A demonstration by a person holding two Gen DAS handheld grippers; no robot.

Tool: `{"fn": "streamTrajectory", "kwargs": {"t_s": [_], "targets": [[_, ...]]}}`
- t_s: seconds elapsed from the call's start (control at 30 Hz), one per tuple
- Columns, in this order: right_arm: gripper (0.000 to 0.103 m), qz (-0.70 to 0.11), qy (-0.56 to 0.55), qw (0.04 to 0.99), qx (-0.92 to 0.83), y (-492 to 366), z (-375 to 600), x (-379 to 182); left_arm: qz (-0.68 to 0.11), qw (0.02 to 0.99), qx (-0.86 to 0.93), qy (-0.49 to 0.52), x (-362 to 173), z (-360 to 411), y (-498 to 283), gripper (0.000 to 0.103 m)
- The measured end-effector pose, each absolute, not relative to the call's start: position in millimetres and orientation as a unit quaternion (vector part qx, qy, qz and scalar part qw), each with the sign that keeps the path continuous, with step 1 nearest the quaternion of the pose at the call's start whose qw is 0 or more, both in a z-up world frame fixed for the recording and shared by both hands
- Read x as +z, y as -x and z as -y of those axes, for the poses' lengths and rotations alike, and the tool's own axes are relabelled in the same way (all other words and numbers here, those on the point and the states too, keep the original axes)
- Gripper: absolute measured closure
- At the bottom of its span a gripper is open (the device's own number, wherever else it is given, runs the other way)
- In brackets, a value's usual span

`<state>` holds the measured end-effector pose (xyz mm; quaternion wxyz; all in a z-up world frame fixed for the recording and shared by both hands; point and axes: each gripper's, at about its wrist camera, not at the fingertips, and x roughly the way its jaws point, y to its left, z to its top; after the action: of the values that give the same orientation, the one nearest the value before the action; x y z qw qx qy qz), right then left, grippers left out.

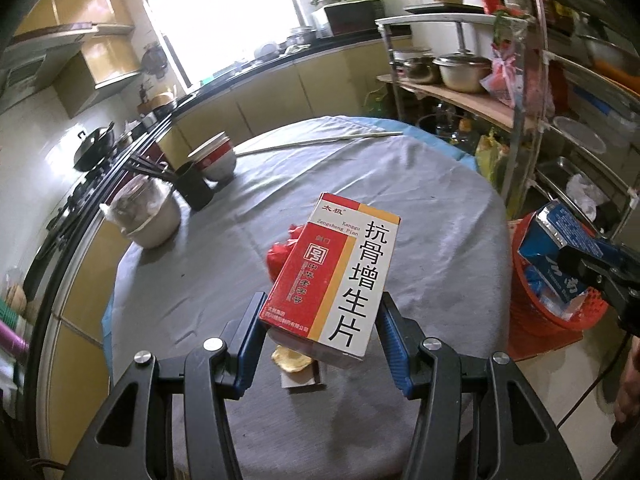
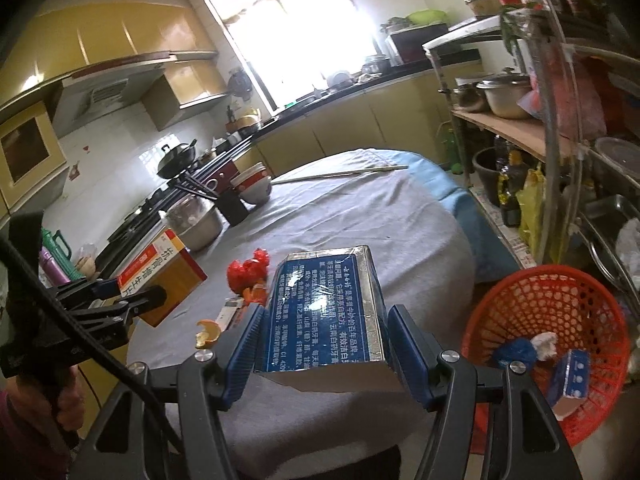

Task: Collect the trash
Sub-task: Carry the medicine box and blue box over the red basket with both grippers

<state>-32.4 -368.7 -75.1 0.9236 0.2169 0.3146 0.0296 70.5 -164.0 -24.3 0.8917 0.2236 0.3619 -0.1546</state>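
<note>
Left fingers (image 1: 320,336) — clamp medicine box (image 1: 336,272) | right fingers (image 2: 326,344) — clamp blue carton (image 2: 326,312)

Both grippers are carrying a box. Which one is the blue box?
The right gripper holds the blue box, with white print and silvery edges. The left gripper holds a red, white and orange box instead.

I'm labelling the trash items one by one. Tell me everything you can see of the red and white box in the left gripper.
The red and white box is a rectangular carton, seemingly cardboard, with a red panel, an orange stripe and a white panel bearing large black Chinese characters. It looks intact and closed. The left gripper clamps its lower end between blue pads, holding it tilted above the grey tablecloth. Only the pads touch it.
</note>
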Motion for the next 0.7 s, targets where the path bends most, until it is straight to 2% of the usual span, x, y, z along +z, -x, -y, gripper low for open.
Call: {"fn": "streamTrajectory", "kwargs": {"t_s": [0.53, 0.7], "targets": [[0.037, -0.262, -0.295, 0.911, -0.117, 104, 485, -70, -0.367, 0.858, -0.291, -0.210, -26, 217, -40, 0.047], [0.037, -0.251, -0.308, 0.910, -0.123, 111, 495, -67, -0.360, 0.850, -0.317, -0.216, -28, 228, -28, 0.047]]}}
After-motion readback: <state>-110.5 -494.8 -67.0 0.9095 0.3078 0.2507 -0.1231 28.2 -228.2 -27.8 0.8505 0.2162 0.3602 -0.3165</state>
